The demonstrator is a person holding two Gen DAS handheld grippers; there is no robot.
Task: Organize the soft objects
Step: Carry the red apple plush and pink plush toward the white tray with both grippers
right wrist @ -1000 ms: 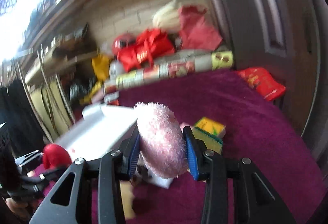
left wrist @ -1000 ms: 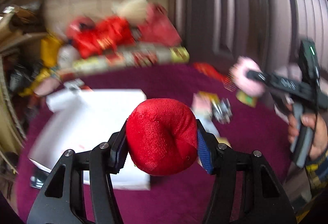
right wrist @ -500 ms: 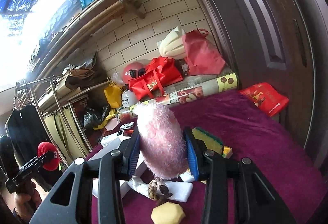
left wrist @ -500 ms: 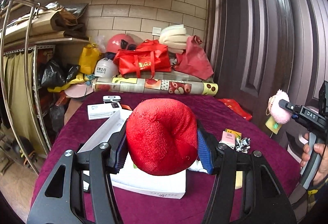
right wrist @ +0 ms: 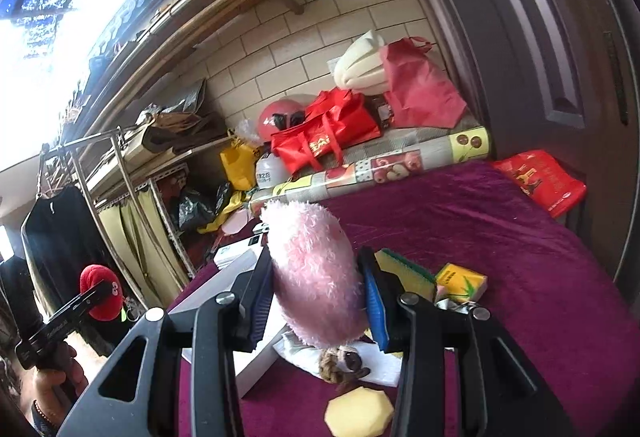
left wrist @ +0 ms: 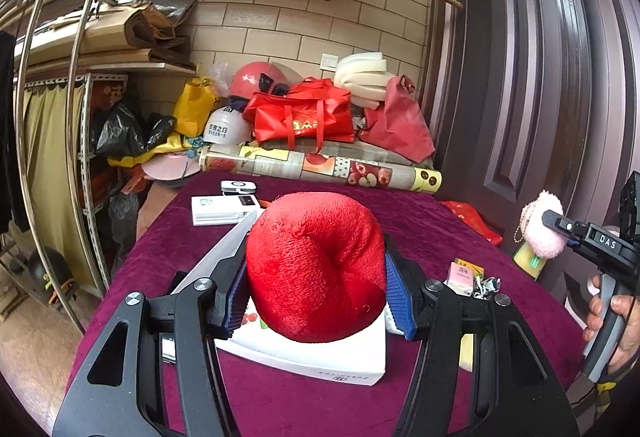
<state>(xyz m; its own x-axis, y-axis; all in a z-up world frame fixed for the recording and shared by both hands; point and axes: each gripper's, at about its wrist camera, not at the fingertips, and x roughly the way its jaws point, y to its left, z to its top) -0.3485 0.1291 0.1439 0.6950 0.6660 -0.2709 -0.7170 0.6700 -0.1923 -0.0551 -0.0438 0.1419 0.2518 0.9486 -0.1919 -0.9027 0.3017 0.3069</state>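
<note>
Above a maroon-covered table (left wrist: 420, 213) and its white box (left wrist: 320, 361), the left gripper (left wrist: 316, 293) clamps a red plush toy (left wrist: 316, 269) while the right gripper (right wrist: 316, 297) squeezes a pink fluffy toy (right wrist: 314, 273). Both toys appear mid-carry; next, each likely needs lowering into the box before release.

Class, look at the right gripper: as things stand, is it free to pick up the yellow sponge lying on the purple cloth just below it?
Probably not yet. The right gripper is shut on the pink plush, so though the yellow sponge lies uncovered, its jaws are full.
</note>
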